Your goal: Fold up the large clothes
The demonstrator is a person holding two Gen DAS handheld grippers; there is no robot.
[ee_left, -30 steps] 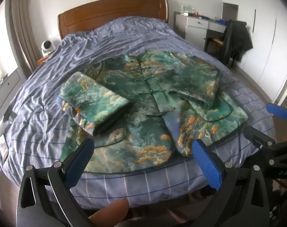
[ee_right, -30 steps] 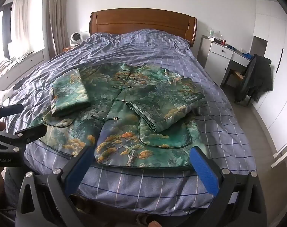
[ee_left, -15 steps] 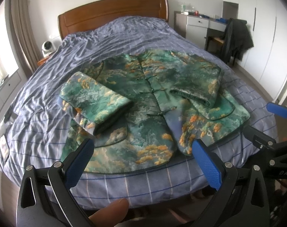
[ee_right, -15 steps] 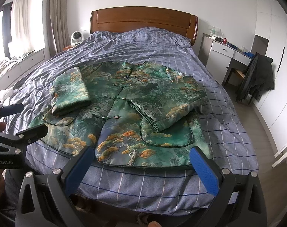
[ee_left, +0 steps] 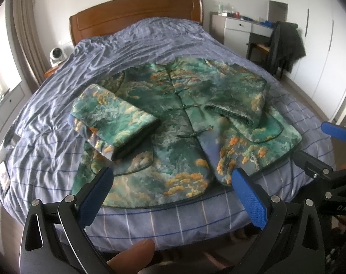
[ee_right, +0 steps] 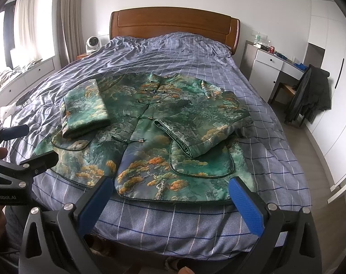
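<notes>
Little has changed: both sleeves stay folded across the brocade jacket [ee_left: 179, 137], the left gripper [ee_left: 170, 189] and right gripper [ee_right: 170, 194] still hover over the hem with jaws released, so the bottom fold looks next.

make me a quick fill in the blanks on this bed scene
1. Both sleeves of the green patterned quilted jacket are folded ____ its front.
2. The jacket lies on a bed with a blue ____ cover.
3. The left gripper and right gripper are both ____.

Missing words: over; checked; open

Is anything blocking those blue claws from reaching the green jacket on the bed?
Nothing visible does. Both the left gripper and right gripper hang open just short of the jacket, with only bare bedspread between.
</notes>
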